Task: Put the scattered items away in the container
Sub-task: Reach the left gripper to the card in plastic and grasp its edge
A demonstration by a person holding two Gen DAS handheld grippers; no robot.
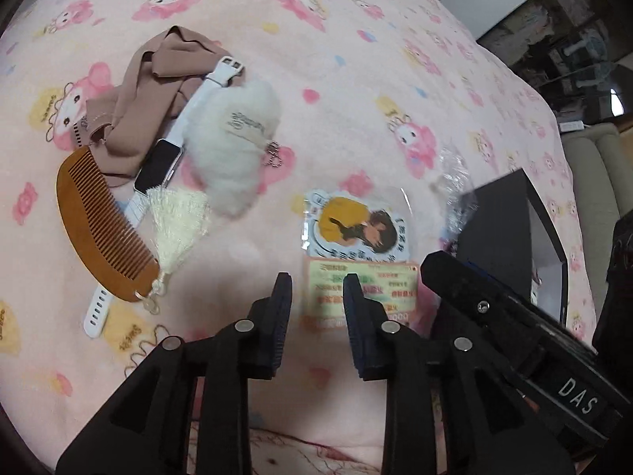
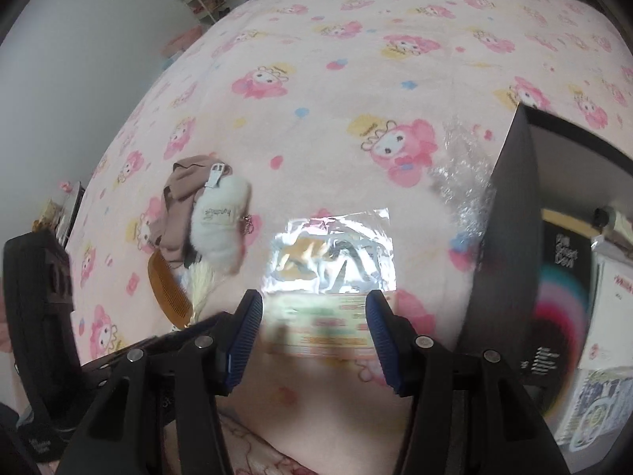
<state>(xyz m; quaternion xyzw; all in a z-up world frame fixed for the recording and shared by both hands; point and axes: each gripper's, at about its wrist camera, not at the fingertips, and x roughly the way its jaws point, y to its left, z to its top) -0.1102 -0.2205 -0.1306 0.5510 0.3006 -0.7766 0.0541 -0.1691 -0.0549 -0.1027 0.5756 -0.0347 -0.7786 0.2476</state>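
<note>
On the pink cartoon blanket (image 1: 356, 59) lie a brown cloth (image 1: 150, 79), a white smartwatch (image 1: 158, 166), a fluffy white pompom (image 1: 233, 134), a wooden comb (image 1: 99, 229) with a cream tassel (image 1: 178, 217), and a clear sleeve with a picture card (image 1: 356, 229) and a coloured card (image 1: 364, 293). My left gripper (image 1: 316, 301) hovers open just short of the coloured card, nothing between its pads. My right gripper (image 2: 315, 316) stands open wider over the same sleeve (image 2: 332, 261), its fingertips either side of the coloured card (image 2: 320, 324). The black box (image 2: 510, 237) is at the right.
Crumpled clear plastic (image 1: 455, 182) lies against the box's left wall (image 1: 498, 229). The box holds printed papers (image 2: 609, 304). The right gripper's black body (image 1: 514, 316) crosses close beside my left fingers. The pile of small items (image 2: 205, 217) lies left of the sleeve.
</note>
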